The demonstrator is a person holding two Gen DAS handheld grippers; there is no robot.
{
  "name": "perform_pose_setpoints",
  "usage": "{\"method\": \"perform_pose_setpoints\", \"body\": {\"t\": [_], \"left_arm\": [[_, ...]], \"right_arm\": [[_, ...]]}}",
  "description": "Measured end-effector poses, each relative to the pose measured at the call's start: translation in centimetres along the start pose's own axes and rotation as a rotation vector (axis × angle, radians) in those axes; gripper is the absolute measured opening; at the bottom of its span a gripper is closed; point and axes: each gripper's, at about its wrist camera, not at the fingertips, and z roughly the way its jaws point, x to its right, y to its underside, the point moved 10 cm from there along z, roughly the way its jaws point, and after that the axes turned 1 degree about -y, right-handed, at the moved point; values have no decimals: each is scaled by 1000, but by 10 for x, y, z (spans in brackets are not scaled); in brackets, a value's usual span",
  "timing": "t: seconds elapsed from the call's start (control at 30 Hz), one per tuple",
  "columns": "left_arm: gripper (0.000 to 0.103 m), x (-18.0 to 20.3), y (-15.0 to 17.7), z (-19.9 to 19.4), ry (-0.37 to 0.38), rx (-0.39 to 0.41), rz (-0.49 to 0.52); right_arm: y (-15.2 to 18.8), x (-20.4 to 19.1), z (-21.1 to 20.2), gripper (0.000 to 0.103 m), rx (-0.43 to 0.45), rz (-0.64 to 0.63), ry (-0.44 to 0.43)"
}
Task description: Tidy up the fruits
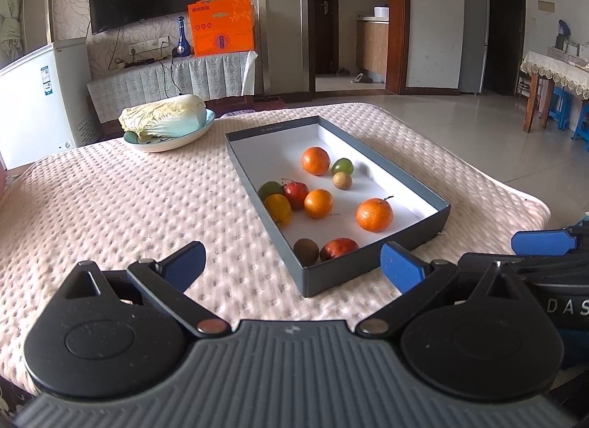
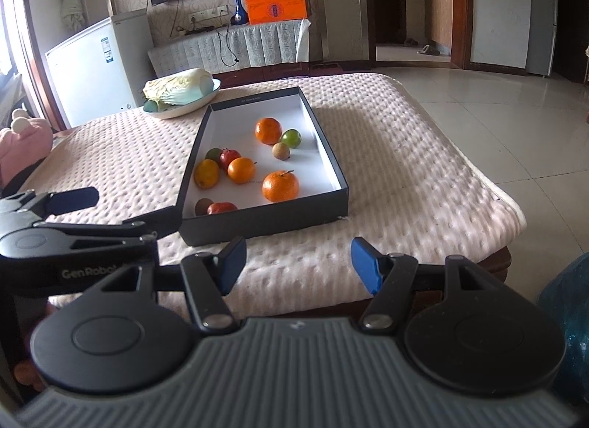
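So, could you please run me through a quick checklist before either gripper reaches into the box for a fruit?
1. Left gripper jaws open and holding nothing: ok.
2. Right gripper jaws open and holding nothing: ok.
3. Box open on top, flat on the padded table: ok.
4. Fruits all inside the box, none loose on the padding: ok.
5. Nearest orange stands apart from its neighbours, clear for a grasp: ok.
6. Where the fruits should go: cannot tell; the only other dish holds a cabbage.
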Motion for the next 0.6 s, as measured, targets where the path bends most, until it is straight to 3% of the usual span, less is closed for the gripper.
{"method": "perform_pose_setpoints", "body": {"t": [0.37,0.6], "left_arm": [[103,-4,3,3,-3,-24,-18],[97,-11,3,3,-19,-23,-43]], "right_arm": [[1,2,1,65,-3,5,1],[1,2,2,65,1,9,4]]}}
